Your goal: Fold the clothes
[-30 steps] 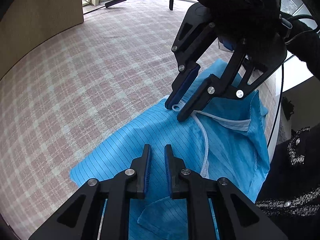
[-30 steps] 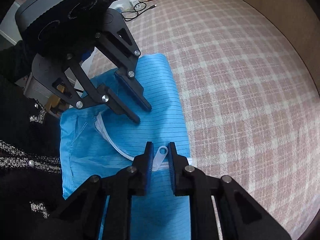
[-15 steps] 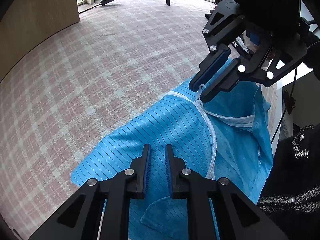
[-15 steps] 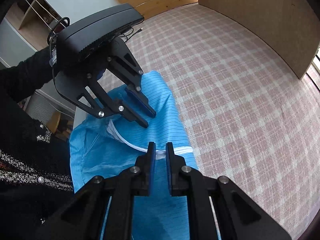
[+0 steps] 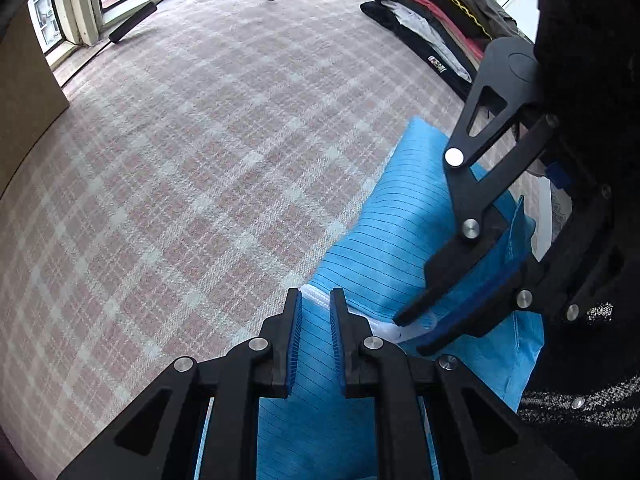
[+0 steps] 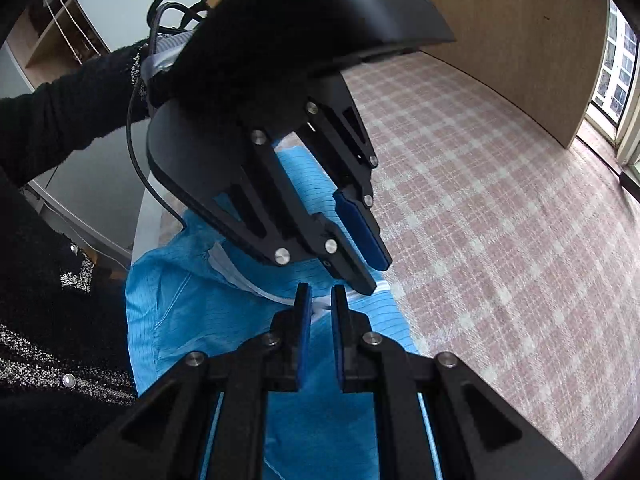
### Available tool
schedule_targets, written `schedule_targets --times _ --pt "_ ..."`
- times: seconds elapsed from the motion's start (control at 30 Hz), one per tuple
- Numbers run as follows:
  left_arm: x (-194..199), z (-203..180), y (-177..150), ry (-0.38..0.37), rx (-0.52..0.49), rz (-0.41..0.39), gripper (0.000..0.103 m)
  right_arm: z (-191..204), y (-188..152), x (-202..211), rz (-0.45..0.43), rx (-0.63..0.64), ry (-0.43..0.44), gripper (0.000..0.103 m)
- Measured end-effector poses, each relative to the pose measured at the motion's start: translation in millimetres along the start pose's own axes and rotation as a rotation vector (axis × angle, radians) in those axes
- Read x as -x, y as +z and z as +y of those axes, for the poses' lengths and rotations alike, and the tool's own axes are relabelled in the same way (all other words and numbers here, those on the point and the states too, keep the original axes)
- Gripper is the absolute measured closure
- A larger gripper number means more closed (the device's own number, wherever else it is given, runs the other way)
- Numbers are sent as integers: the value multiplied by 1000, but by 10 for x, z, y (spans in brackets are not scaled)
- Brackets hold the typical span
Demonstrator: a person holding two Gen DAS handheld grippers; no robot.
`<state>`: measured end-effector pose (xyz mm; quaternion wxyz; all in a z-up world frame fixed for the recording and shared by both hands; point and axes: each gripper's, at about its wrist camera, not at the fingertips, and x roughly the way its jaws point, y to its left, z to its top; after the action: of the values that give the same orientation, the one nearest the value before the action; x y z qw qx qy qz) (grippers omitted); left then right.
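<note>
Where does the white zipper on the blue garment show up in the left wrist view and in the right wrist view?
Left wrist view: the white zipper is low and right of centre, between the two grippers' tips.
Right wrist view: the zipper runs diagonally just left of centre, ending at the near fingers.
Shared landmark: the pink checked cloth.

The garment is lying on the checked cloth surface, at its near edge beside the person's sleeve. A stack of folded clothes is sitting on the same surface, well beyond the garment. Both grippers, left gripper and right gripper, are positioned over the garment, just beside each other.
</note>
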<state>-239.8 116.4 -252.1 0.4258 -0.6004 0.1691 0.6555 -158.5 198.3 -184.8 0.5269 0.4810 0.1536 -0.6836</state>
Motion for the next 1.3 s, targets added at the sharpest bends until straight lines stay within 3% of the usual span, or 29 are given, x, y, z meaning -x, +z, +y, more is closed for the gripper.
schedule_targets --times 0.07,0.2,0.23,0.5,0.73,0.8,0.83,0.97,1.07,1.3 --pt "-42 18 10 0 -7 11 89 58 -29 -57 26 21 0 99" --pt "-88 21 43 -6 -20 10 90 34 -85 -98 40 11 -18 100" --pt "-102 28 66 -10 -20 8 90 2 -80 -84 43 2 10 100" --pt "-85 21 15 -6 -18 -2 90 61 28 -134 115 103 -3 100" --pt "-127 38 -39 8 0 -9 85 78 50 -64 180 74 61 100" --pt "-79 29 -59 34 1 -13 86 59 66 -24 176 70 49 101" --pt "-28 38 -60 39 4 -21 90 38 75 -18 180 64 32 101" --pt "176 58 -81 -67 30 -51 91 95 90 28 194 101 9 101" --pt "112 -75 -94 -107 -18 -1 91 159 99 41 206 132 -11 101" --pt "-179 -186 -40 -76 -61 89 89 113 102 2 243 139 -20 101"
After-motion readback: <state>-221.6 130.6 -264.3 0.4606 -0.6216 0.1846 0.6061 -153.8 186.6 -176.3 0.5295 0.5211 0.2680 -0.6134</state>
